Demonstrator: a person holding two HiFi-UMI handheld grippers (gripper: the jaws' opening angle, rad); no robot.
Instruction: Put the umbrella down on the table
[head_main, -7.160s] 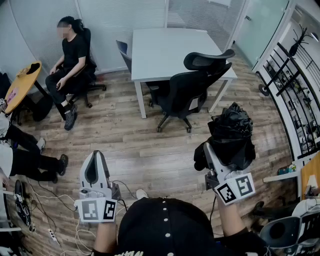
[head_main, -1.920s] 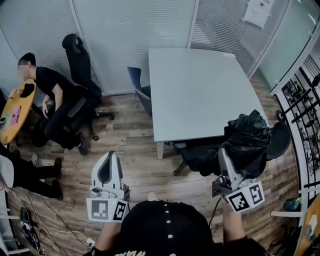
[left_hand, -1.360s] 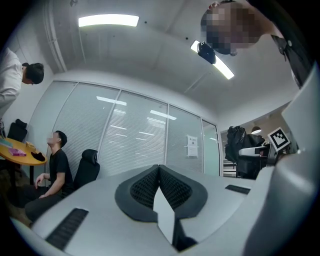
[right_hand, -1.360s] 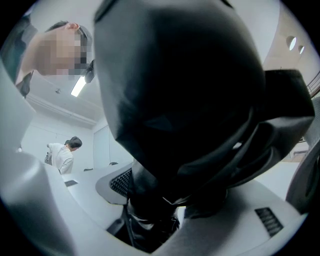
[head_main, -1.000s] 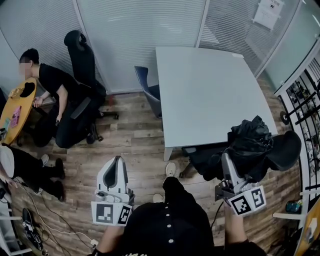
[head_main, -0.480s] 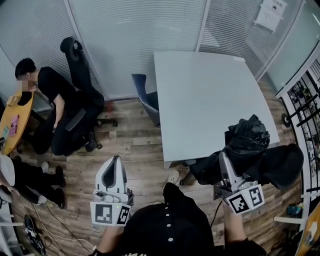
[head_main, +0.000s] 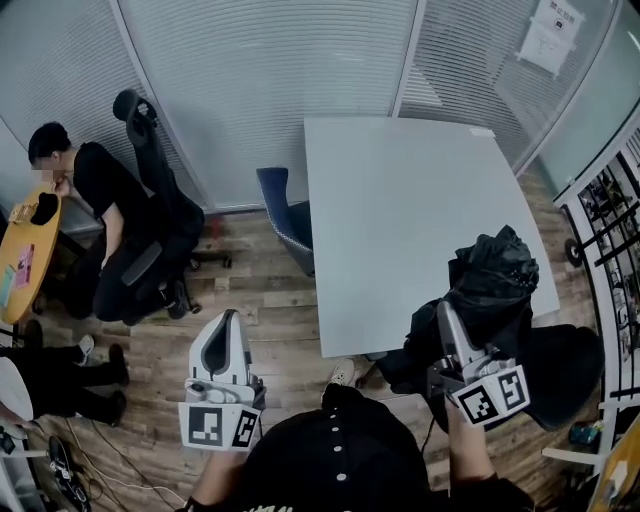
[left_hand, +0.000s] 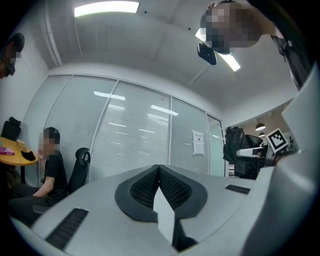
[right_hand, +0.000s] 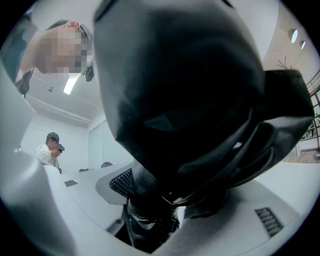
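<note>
In the head view my right gripper (head_main: 446, 318) is shut on a folded black umbrella (head_main: 492, 276). The bundle stands up from the jaws, over the near right edge of the white table (head_main: 400, 200). The right gripper view is almost filled by the umbrella (right_hand: 175, 95); both pads of the right gripper (right_hand: 150, 202) press on its lower, narrow part. My left gripper (head_main: 222, 322) hangs over the wooden floor to the left of the table's near corner. It is shut, with its pads (left_hand: 145, 187) meeting at the tip and nothing between them.
A blue chair (head_main: 283, 212) stands at the table's left edge and a black office chair (head_main: 565, 372) sits low at the right. A person in black (head_main: 95, 195) sits by another chair (head_main: 150, 160) near a round wooden table (head_main: 22, 255). Glass partitions (head_main: 260, 80) stand behind.
The view has closed in on the white table. Both grippers came forward with it, and the umbrella now hangs over the table's near right edge instead of over the black chair.
</note>
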